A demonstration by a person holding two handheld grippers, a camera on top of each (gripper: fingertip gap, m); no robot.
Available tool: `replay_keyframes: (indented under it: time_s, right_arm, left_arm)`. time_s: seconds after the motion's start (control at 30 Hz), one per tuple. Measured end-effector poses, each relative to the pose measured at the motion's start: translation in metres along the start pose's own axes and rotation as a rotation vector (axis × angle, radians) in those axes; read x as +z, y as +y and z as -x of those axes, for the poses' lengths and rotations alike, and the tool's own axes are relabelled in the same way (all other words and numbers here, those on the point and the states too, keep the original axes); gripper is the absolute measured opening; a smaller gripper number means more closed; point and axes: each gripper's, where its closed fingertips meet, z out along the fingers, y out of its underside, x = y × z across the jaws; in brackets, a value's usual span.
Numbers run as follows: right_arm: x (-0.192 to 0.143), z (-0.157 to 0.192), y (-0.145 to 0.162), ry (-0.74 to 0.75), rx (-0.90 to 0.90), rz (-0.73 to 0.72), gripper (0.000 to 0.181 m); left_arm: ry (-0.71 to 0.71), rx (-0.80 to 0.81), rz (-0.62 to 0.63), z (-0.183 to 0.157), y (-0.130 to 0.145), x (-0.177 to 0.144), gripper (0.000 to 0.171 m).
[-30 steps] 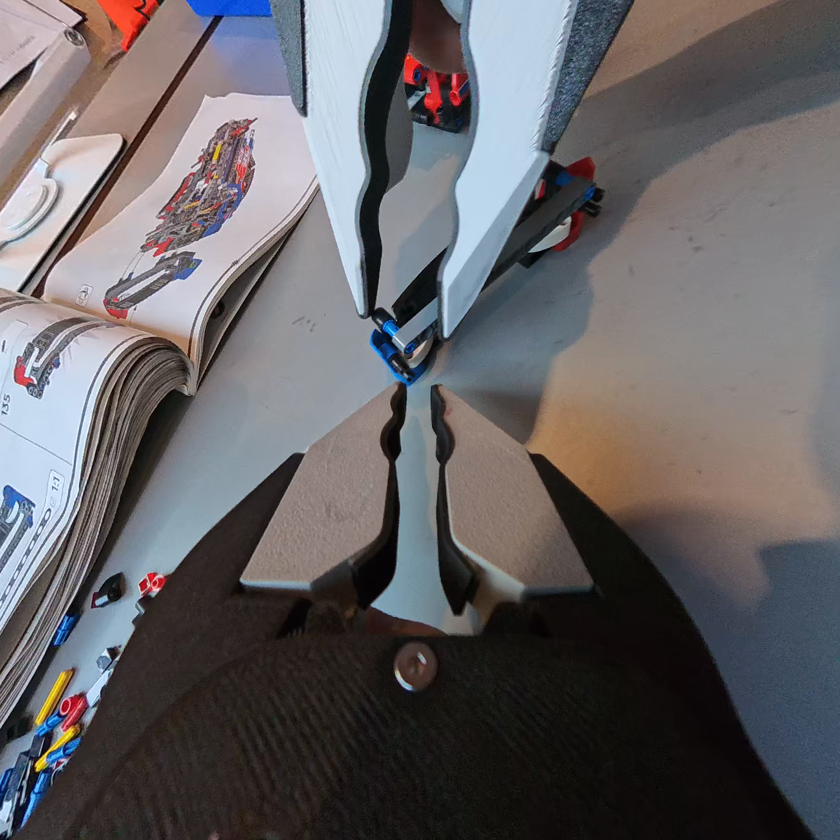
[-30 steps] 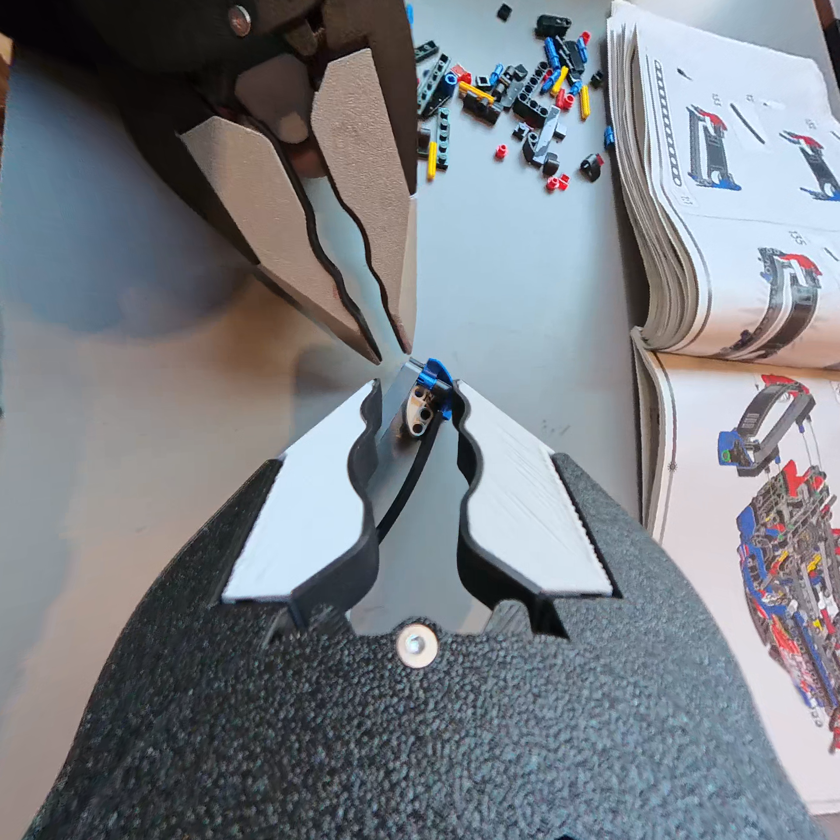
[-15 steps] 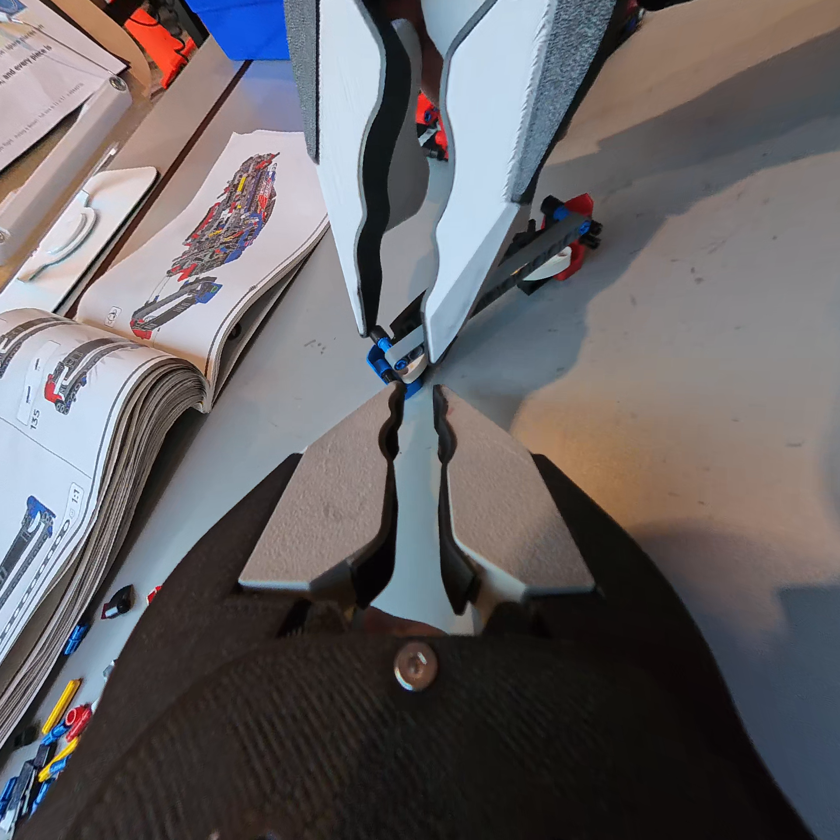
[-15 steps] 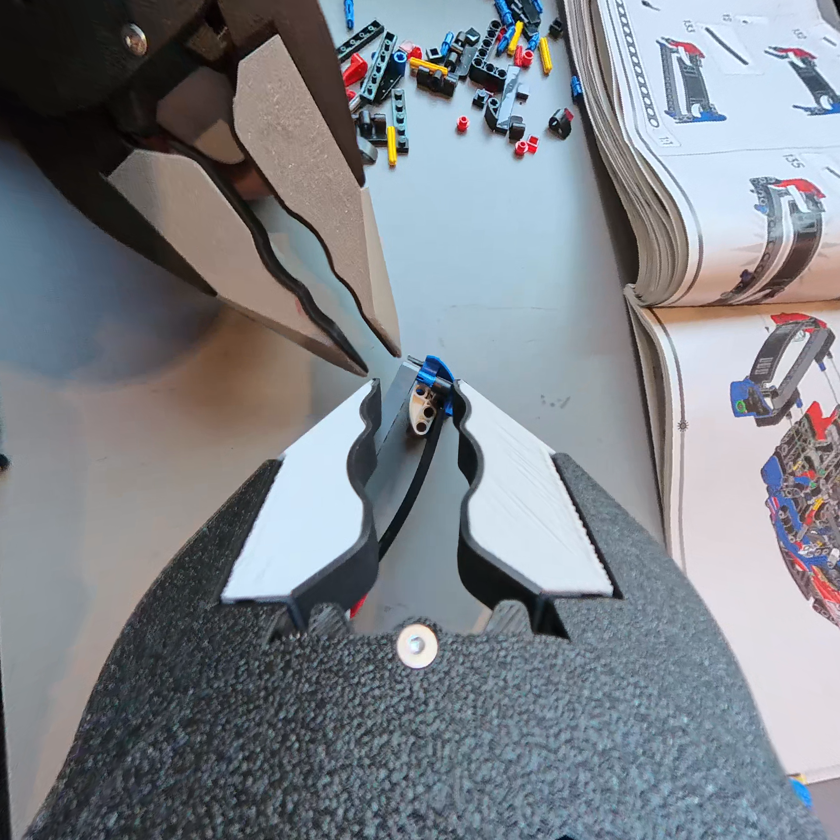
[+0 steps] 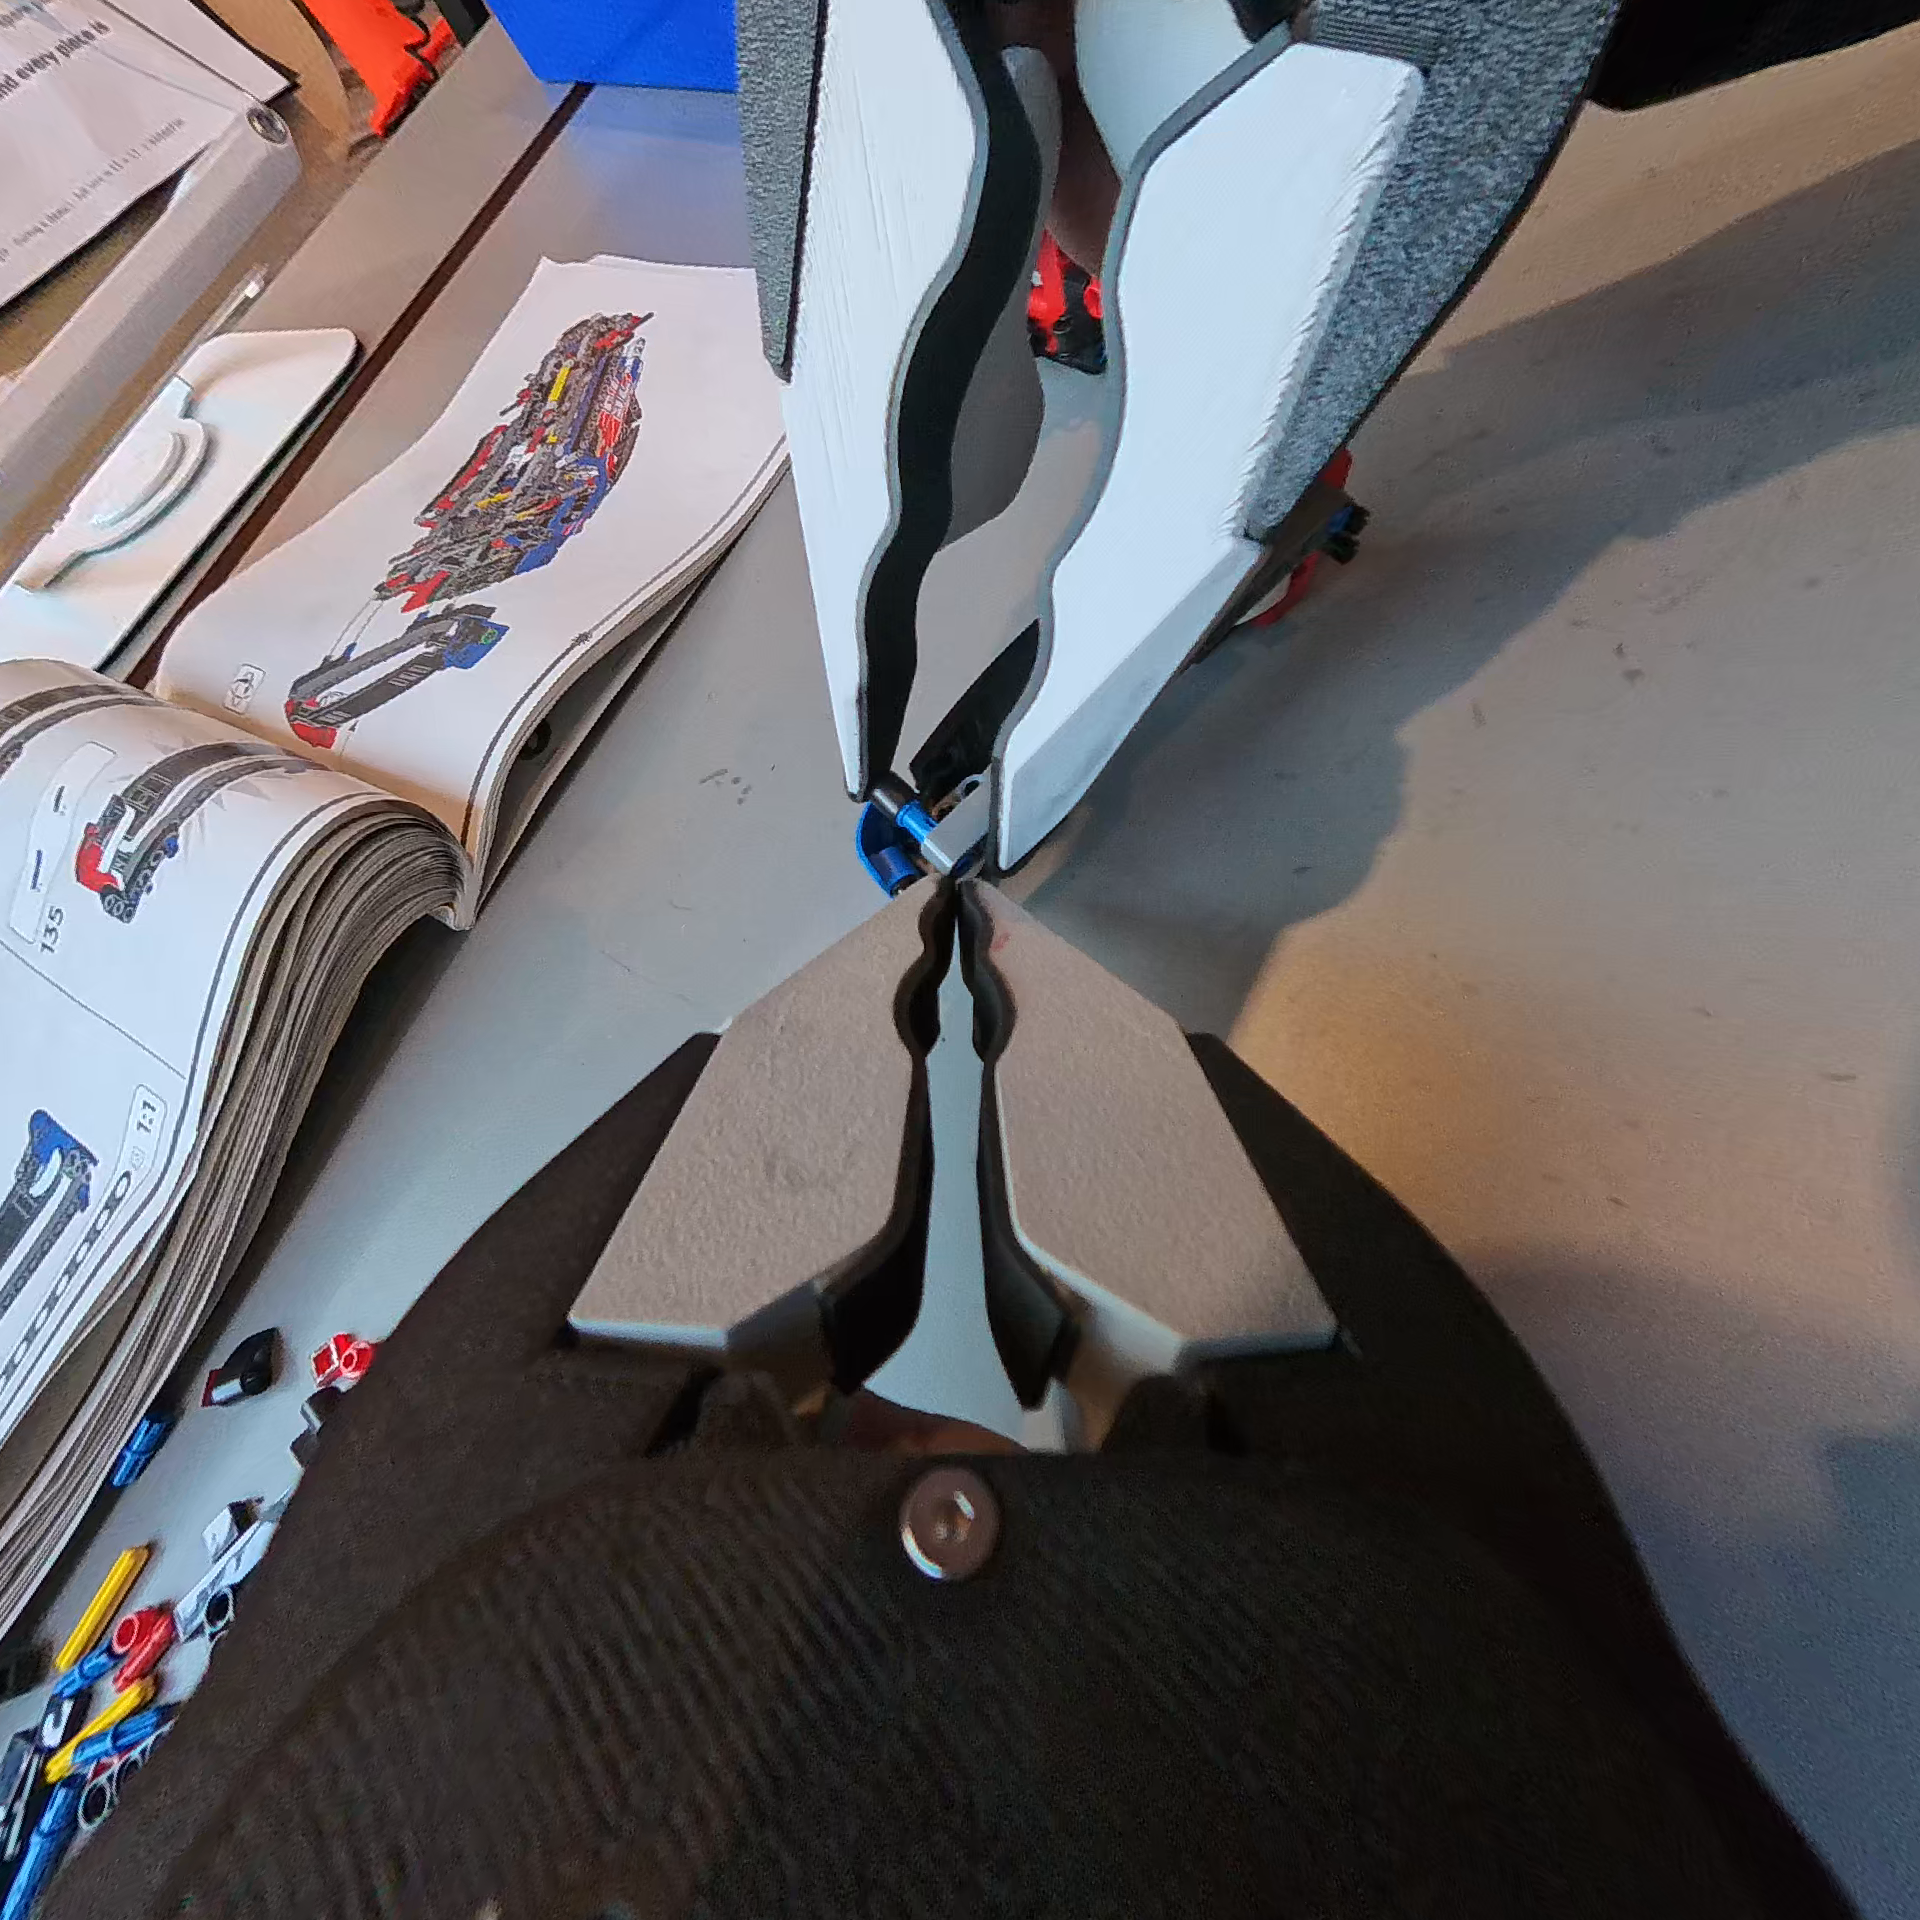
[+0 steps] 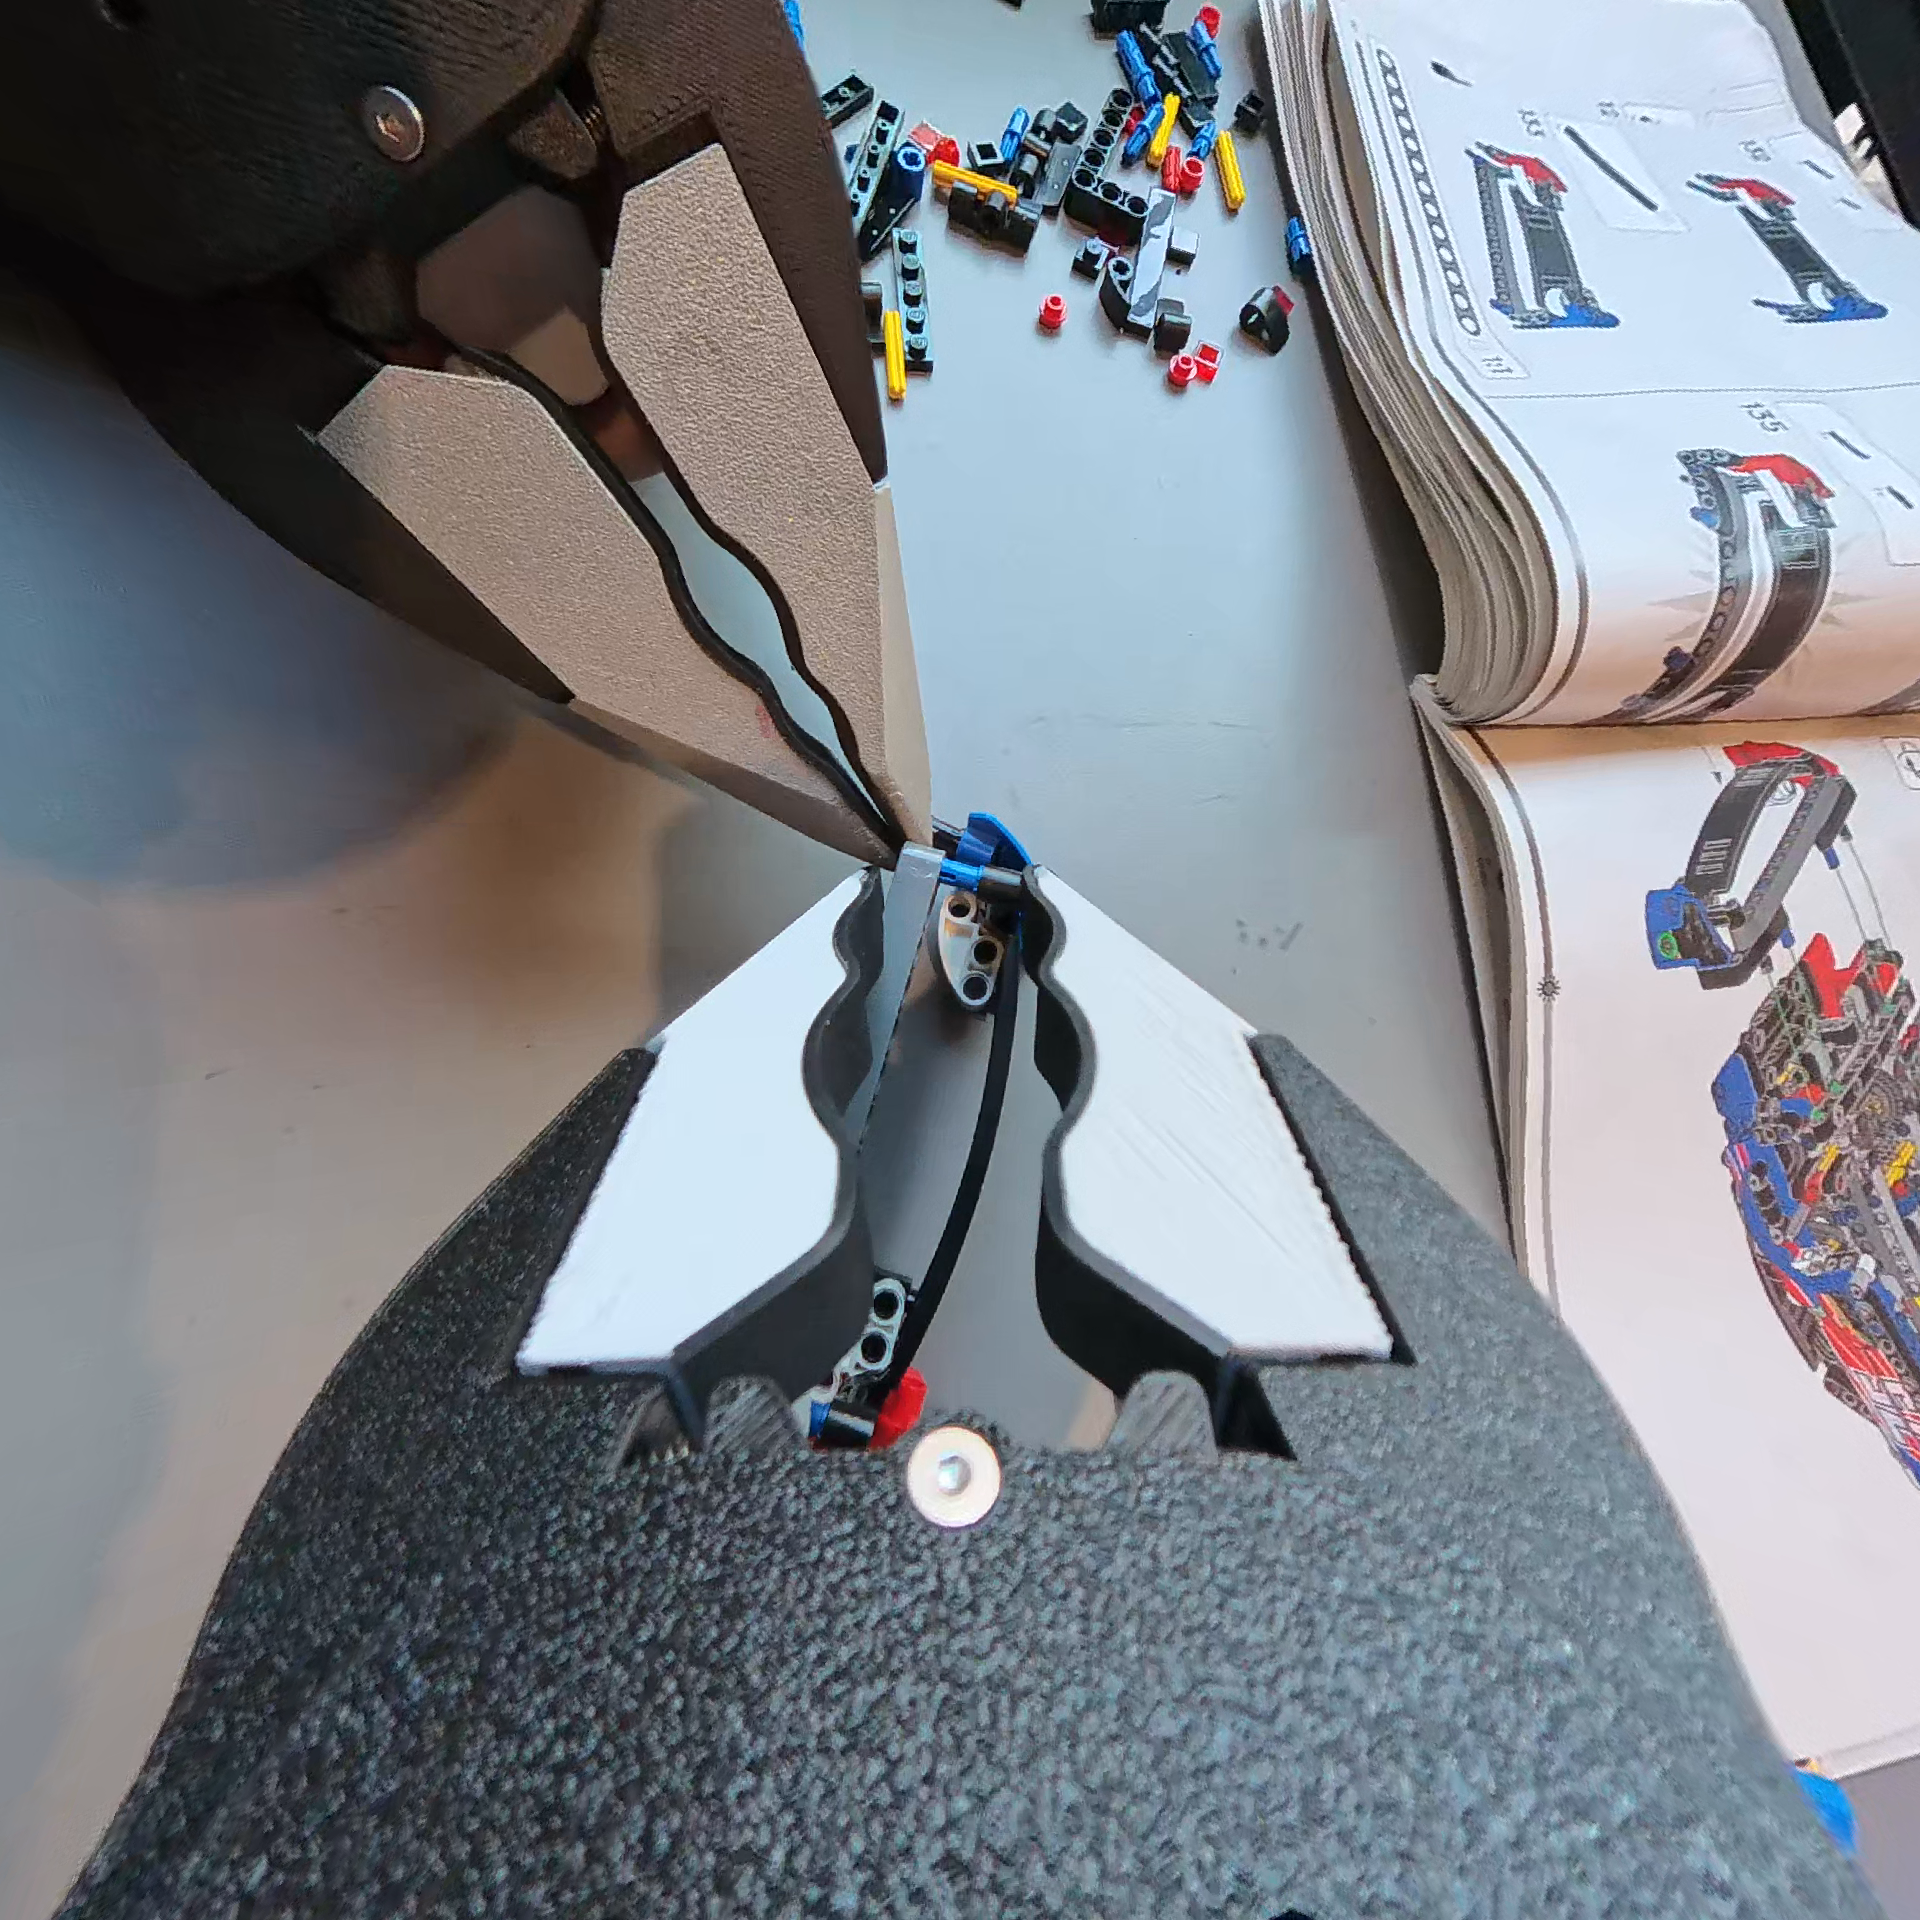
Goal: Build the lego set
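The right gripper (image 6: 945, 883) has its jaws clamped on the lego assembly (image 6: 961, 940), a long grey-and-black strip with a blue end, held low over the grey desk (image 5: 1558, 831); the left gripper (image 5: 954, 902), jaws pressed together, touches that blue tip (image 5: 888, 847); bare desk lies open on the side away from the instruction book (image 5: 312, 727), which lies open close by with printed diagrams and page numbers; loose lego pieces (image 6: 1091, 197) scatter beyond, near the book's edge.
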Motion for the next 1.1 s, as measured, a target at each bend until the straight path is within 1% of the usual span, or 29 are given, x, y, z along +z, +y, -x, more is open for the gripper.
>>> replay_keyframes:
  time_s: [0.2,0.27,0.47,0.6,0.67,0.73,0.83,0.93,0.97,1.03,1.1]
  right_arm:
    - [0.0,0.0,0.0,-0.007,-0.019,-0.002,0.025]
    - [0.0,0.0,0.0,-0.007,-0.025,-0.011,0.017]
    - [0.002,0.001,-0.002,-0.003,-0.07,-0.008,0.017]
    - [0.003,-0.001,-0.003,0.035,-0.097,-0.011,0.016]
    - [0.003,0.0,-0.003,0.039,-0.109,-0.009,0.016]
    - [0.004,0.0,-0.004,0.037,-0.116,-0.009,0.016]
    - [0.005,0.002,-0.006,0.024,-0.118,-0.01,0.017]
    - [0.007,0.003,-0.011,0.021,-0.09,-0.024,0.019]
    - [0.005,0.003,-0.013,0.019,-0.083,-0.037,0.025]
    - [-0.003,0.002,-0.017,0.022,-0.061,-0.061,0.031]
    - [-0.018,-0.002,-0.017,0.047,-0.033,-0.083,0.036]
  left_arm:
    - [0.008,0.011,0.0,-0.001,0.001,0.0,0.0]
    - [0.018,0.02,0.004,-0.002,0.002,0.0,0.0]
    - [0.021,0.04,0.004,-0.003,0.003,-0.002,0.0]
    - [0.049,0.031,0.012,-0.001,0.01,-0.01,0.0]
    - [0.051,0.016,0.018,0.003,0.013,-0.013,0.005]
    - [0.023,0.002,0.014,0.011,0.013,-0.015,0.011]
    - [0.009,0.022,-0.018,0.011,0.007,-0.015,0.013]
    - [0.009,0.053,-0.006,0.007,0.008,-0.012,0.013]
    - [0.019,0.053,0.001,0.006,0.01,-0.011,0.013]
    - [0.013,0.05,0.004,0.008,0.012,-0.012,0.014]
    - [0.017,0.029,-0.009,0.011,0.011,-0.014,0.015]
